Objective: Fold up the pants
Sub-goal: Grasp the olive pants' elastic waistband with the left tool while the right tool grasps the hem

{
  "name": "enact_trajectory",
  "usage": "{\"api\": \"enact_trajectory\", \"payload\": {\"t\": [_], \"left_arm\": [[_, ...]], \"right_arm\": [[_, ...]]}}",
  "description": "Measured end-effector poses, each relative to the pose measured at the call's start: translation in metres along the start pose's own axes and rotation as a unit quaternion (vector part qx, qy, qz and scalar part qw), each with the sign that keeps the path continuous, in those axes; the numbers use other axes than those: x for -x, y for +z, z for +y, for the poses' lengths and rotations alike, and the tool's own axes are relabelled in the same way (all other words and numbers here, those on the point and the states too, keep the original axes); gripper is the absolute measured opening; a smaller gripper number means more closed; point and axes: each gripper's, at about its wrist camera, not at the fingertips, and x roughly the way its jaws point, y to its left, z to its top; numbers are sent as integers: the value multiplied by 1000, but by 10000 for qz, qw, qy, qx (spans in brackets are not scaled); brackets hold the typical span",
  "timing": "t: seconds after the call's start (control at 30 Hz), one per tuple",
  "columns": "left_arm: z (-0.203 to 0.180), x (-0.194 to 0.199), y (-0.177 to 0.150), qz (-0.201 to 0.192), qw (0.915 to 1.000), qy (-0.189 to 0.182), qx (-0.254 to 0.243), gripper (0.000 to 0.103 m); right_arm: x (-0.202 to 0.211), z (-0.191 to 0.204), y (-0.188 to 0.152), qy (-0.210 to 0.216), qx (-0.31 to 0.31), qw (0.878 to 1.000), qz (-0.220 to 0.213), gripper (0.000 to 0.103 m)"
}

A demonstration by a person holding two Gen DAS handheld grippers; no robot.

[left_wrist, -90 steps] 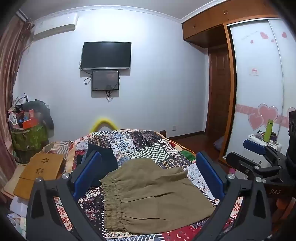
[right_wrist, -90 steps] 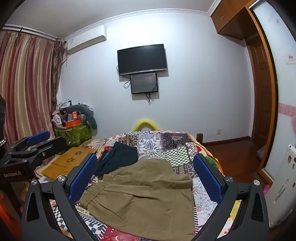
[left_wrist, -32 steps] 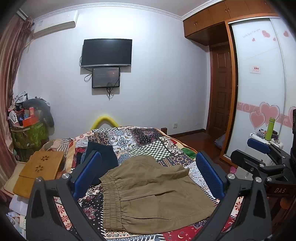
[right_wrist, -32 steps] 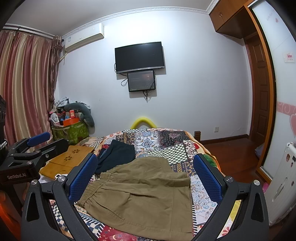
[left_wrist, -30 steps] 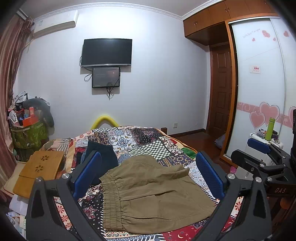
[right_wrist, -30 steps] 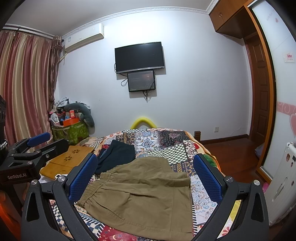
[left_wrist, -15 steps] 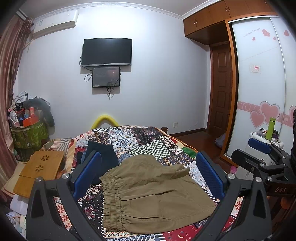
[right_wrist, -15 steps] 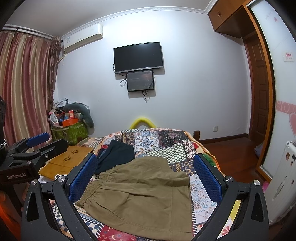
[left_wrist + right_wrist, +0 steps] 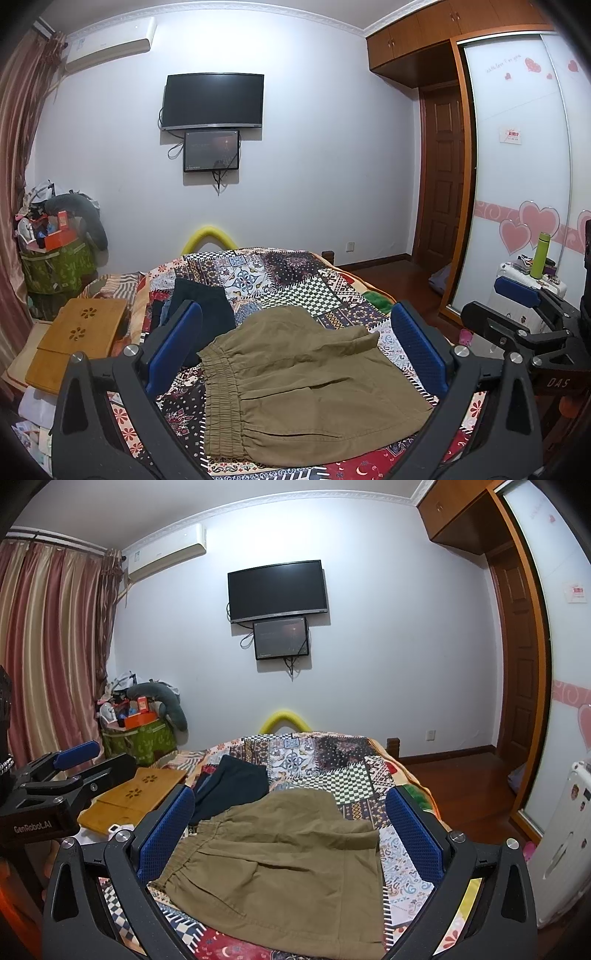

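Olive-brown pants (image 9: 306, 391) lie folded on a patchwork quilt (image 9: 280, 280), elastic waistband to the left; they also show in the right wrist view (image 9: 280, 867). My left gripper (image 9: 295, 350) is open and empty, held above the pants' near side. My right gripper (image 9: 291, 830) is open and empty, also above the pants. Each gripper shows at the edge of the other's view: the right one (image 9: 517, 295) and the left one (image 9: 74, 757).
A dark folded garment (image 9: 203, 299) lies on the quilt left of the pants. A wooden lap desk (image 9: 77, 339) sits left of the bed. A green bin of clutter (image 9: 140, 734) stands by the curtain. A white suitcase with a green bottle (image 9: 541, 254) stands at right.
Both grippers have tilted slightly up over three seconds, then held nearly still. The pants have not moved.
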Motion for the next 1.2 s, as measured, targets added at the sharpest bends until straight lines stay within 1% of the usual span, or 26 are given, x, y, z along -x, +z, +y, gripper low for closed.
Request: {"api": "enact_trajectory", "payload": {"t": [0.13, 0.2, 0.37, 0.43, 0.5, 0.53, 0.57, 0.6, 0.63, 0.7, 0.73, 0.8, 0.87, 0.9, 0.93, 1.03, 1.1, 1.2], "left_arm": [[2, -12, -2, 94, 9999, 32, 16, 103], [4, -21, -3, 207, 9998, 50, 62, 103], [19, -58, -12, 701, 9973, 83, 182, 103], [27, -75, -18, 885, 9956, 194, 222, 103], [37, -95, -25, 1117, 9930, 312, 235, 103], [41, -104, -28, 1212, 9917, 363, 230, 103], [47, -114, -32, 1327, 9899, 452, 227, 103], [52, -125, -36, 1427, 9880, 544, 227, 103], [60, -138, -43, 1584, 9851, 638, 215, 102], [69, -155, -51, 1830, 9805, 675, 225, 98], [78, -168, -58, 2033, 9763, 695, 262, 94], [87, -186, -66, 2290, 9703, 708, 324, 90], [100, -205, -76, 2587, 9625, 704, 410, 83], [105, -212, -81, 2701, 9592, 711, 447, 82], [110, -218, -86, 2829, 9554, 704, 478, 80], [120, -235, -98, 3112, 9465, 680, 519, 79], [127, -245, -105, 3308, 9402, 629, 518, 79], [133, -256, -112, 3584, 9306, 481, 565, 79]], "right_arm": [[-8, -1, -3, -22, -15, 9999, 110, 103], [-15, -5, -6, -17, -46, 9998, 182, 103], [-36, -20, -19, -94, -185, 9989, 426, 103], [-46, -27, -24, -184, -223, 9981, 547, 103], [-62, -40, -34, -308, -303, 9962, 760, 102], [-64, -42, -37, -327, -315, 9959, 787, 100], [-73, -52, -43, -395, -347, 9943, 923, 97], [-75, -53, -45, -413, -349, 9938, 967, 93], [-84, -62, -50, -502, -366, 9916, 1133, 91], [-91, -69, -55, -579, -385, 9894, 1276, 86], [-97, -77, -58, -620, -411, 9874, 1395, 82], [-110, -92, -65, -630, -496, 9834, 1626, 78], [-120, -99, -68, -592, -575, 9795, 1838, 71], [-125, -103, -71, -571, -613, 9775, 1938, 66], [-134, -110, -77, -545, -695, 9730, 2131, 63], [-153, -121, -86, -427, -818, 9652, 2446, 55], [-162, -125, -95, -386, -824, 9588, 2690, 53], [-177, -127, -105, -270, -748, 9512, 2982, 53]]}}
